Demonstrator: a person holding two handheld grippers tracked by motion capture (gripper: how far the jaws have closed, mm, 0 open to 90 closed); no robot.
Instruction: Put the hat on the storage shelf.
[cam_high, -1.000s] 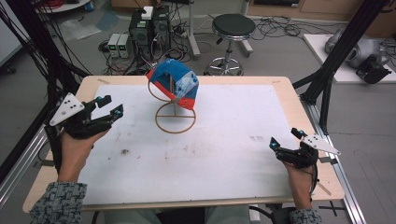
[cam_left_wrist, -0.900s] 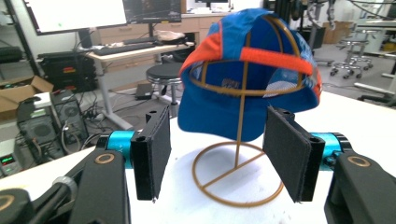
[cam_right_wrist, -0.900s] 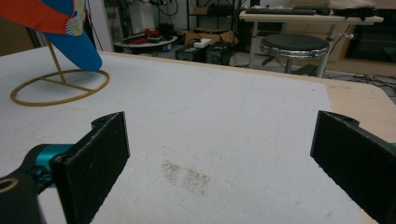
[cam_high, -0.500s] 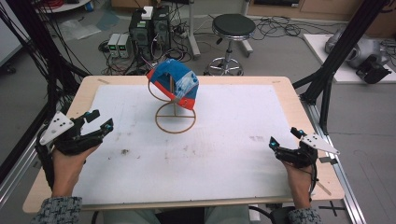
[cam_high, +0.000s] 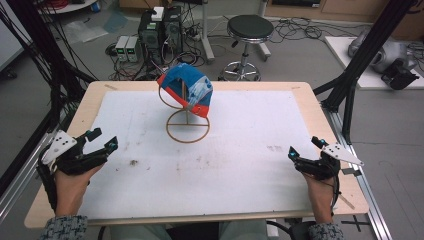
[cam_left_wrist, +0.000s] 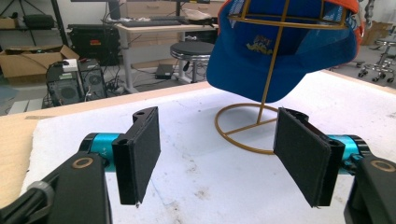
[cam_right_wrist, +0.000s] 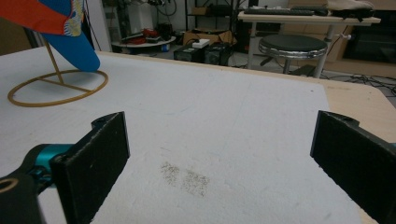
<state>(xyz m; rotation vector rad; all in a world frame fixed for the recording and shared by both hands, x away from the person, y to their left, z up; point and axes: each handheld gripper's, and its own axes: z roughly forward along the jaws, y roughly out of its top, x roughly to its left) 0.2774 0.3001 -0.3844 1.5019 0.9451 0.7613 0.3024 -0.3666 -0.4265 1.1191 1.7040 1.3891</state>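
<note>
From the high view I see a wooden worktop (cam_high: 90, 95) with pale rounded corners, most of it covered by a white mat (cam_high: 240, 150) that is scuffed and speckled with dark marks. Toward the far edge, a little left of centre, stands a thin gold wire stand (cam_high: 187, 126) with a round ring base, and a blue cap (cam_high: 186, 89) with an orange-red brim sits tilted on top of it. My left tool (cam_high: 100, 142) rests near the left edge toward the near corner, its jaws spread apart with nothing between them. My right tool (cam_high: 305, 147) sits near the right edge, also toward the near side, jaws parted and empty. Both are well apart from the cap.

In the left gripper view, the two flat black rectangular pads (cam_left_wrist: 142, 154) have a matte, slightly fuzzy face and are mounted on teal metal barrels; they stand wide apart over the bare mat. Beyond them the ring base lies flat on the mat, and the cap's smooth blue fabric hangs over the wire hoop, with yellow embroidery on it.

In the right gripper view, the black pads (cam_right_wrist: 95, 161) are spread very wide and hold nothing. A grey smudge marks the grainy mat between them. The stand's ring and the tip of the blue brim show at the far left, with orange cloth above.
</note>
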